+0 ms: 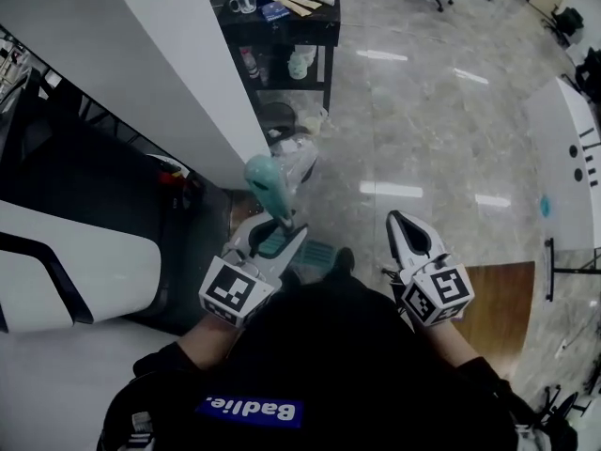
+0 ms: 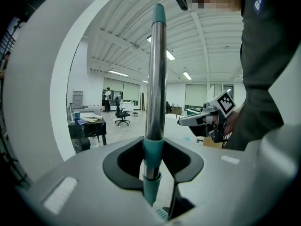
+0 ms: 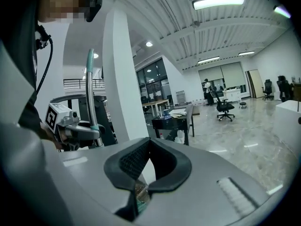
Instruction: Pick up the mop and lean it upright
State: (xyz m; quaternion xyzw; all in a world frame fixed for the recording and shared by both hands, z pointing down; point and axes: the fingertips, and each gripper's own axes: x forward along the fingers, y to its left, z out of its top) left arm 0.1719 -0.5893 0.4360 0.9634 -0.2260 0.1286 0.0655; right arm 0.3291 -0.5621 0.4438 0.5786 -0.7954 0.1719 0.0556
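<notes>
My left claw (image 1: pixel 273 237) is pinching the mop (image 1: pixel 267 186) by its pole, the jaws pressed on the teal collar where it meets the bare metal. In the left gripper view the pole (image 2: pixel 155 74) stands upright between the pads, its teal tip overhead. My right claw (image 1: pixel 403 225) is pressed together with nothing in it, held level beside the left and apart from the pole; the right gripper view shows its tips meeting. The mop is close in front of me, beside the white pillar (image 1: pixel 178 73). Beyond it a black surface (image 1: pixel 315 28) carries small clutter on the glossy floor (image 1: pixel 423 130).
</notes>
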